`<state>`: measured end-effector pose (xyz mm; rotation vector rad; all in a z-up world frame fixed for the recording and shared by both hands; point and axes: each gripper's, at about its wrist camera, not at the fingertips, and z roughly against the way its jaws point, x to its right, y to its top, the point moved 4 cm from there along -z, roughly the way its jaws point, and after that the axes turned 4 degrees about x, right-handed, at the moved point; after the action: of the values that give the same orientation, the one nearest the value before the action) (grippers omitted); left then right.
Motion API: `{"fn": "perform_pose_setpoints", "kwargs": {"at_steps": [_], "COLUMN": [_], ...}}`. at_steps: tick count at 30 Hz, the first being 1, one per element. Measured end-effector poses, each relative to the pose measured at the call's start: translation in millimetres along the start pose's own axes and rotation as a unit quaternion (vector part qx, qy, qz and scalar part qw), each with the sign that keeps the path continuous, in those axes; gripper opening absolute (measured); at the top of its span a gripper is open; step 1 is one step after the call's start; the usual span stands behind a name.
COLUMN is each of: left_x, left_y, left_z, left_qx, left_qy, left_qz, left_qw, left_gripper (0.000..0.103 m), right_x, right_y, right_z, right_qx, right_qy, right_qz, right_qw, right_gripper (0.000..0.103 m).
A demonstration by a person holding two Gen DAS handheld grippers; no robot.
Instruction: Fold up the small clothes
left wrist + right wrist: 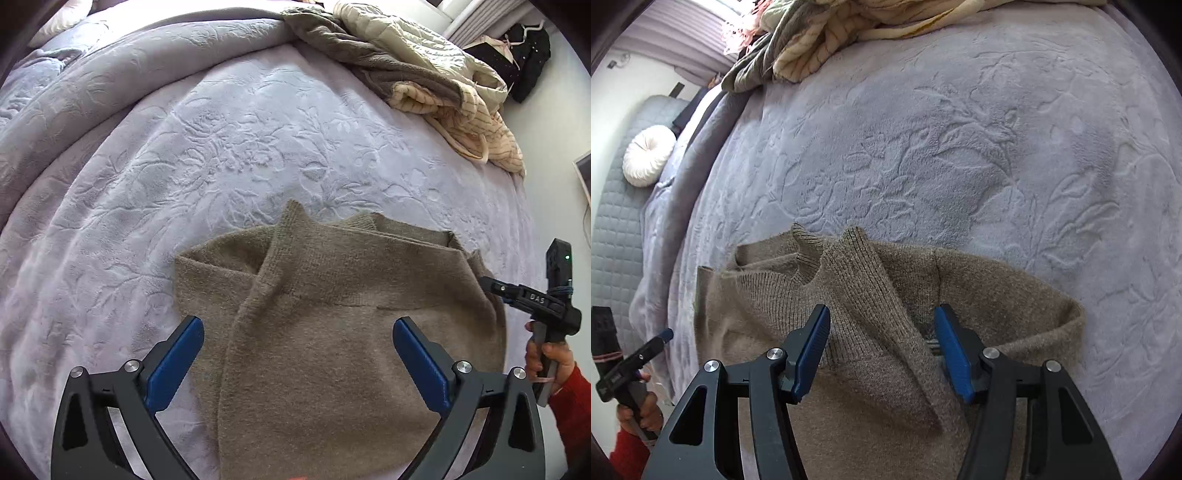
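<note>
My left gripper (298, 363) and right gripper (882, 354) gape empty over the taupe knitted sweater (332, 332) — hem cut off, sleeves seemingly folded inward — on the lilac embossed blanket (221, 166).

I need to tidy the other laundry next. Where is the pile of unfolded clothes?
The pile lies at the bed's far edge, top right in the left wrist view, beyond the sweater. The right wrist view shows it top centre.

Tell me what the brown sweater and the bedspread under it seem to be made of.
Sweater: looks like soft knitted wool or a wool-like yarn, matte and fuzzy, with visible ribbing at the neck and sleeve.
Bedspread: seems a plush fleece or velvety fabric, pale lilac, with an embossed flower pattern.
</note>
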<state>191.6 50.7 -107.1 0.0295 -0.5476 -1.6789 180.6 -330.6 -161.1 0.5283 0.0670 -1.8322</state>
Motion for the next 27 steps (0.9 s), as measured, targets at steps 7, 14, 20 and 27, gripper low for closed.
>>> {"fn": "perform_pose_setpoints", "kwargs": {"at_steps": [7,14,20,27], "left_x": [-6.8,18.8,25.9,41.3], "left_y": [5.1,12.3,4.0,13.0], "left_z": [-36.6,-33.5,-46.5,-28.4], "left_qx": [-0.024,0.011,-0.013,0.011], "left_qy": [0.037,0.044,0.041,-0.041], "left_qz": [0.002,-0.029,-0.043,-0.041], "left_qw": [0.9990,0.9986,0.9982,0.9983], "left_gripper": [0.102,0.102,0.102,0.102], "right_x": [-5.7,-11.9,26.8,2.2], "right_y": [-0.4,11.3,8.3,-5.0], "right_z": [3.1,23.1,8.5,44.8], "right_qx": [0.007,0.055,0.043,0.079], "right_qy": [-0.041,-0.121,-0.088,-0.046], "right_qz": [0.043,0.082,-0.045,-0.002], "right_qw": [0.998,0.988,0.994,0.996], "right_gripper": [0.009,0.006,0.018,0.017]}}
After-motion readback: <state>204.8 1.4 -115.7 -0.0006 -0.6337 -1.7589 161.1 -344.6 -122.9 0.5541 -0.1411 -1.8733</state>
